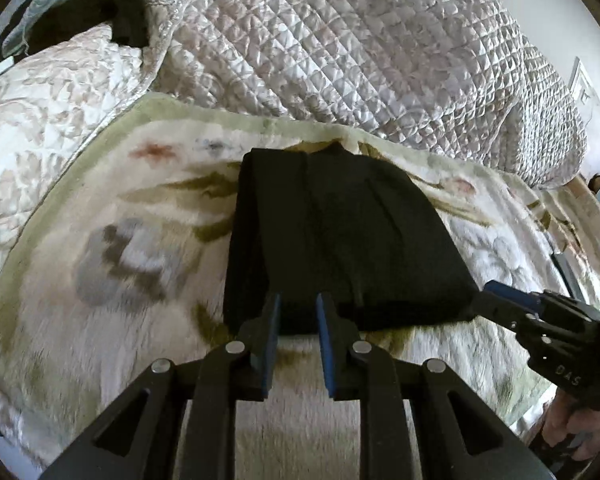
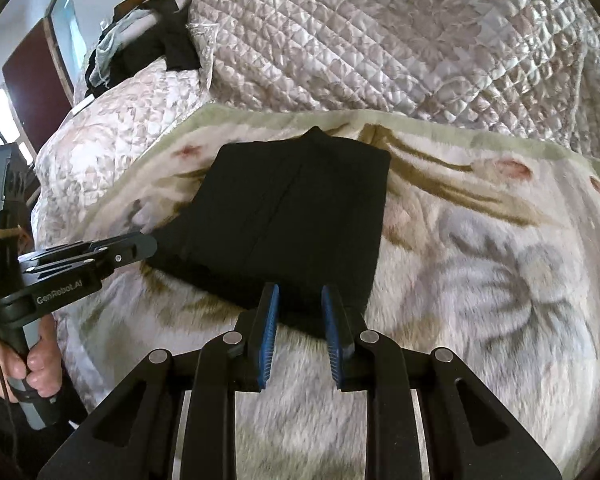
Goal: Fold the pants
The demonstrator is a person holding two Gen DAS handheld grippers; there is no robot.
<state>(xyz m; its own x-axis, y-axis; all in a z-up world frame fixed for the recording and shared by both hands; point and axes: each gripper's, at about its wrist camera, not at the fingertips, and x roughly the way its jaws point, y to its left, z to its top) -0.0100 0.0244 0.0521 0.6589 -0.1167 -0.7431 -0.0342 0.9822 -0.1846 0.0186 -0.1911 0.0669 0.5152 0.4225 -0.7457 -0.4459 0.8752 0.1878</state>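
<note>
Quilted silvery-pink satin bedspread (image 1: 340,40) fills the background, bunched behind a plush cream blanket with grey and olive flower print (image 1: 112,248). Black pants, folded into a compact rectangular stack (image 1: 340,232), lie flat on the blanket's middle. Left hand-held gripper (image 1: 298,312): blue-padded fingers apart, gripping nothing, tips at the stack's near edge. Right hand-held gripper (image 2: 300,304): likewise parted and empty, at the near edge toward the stack's right corner.
</note>
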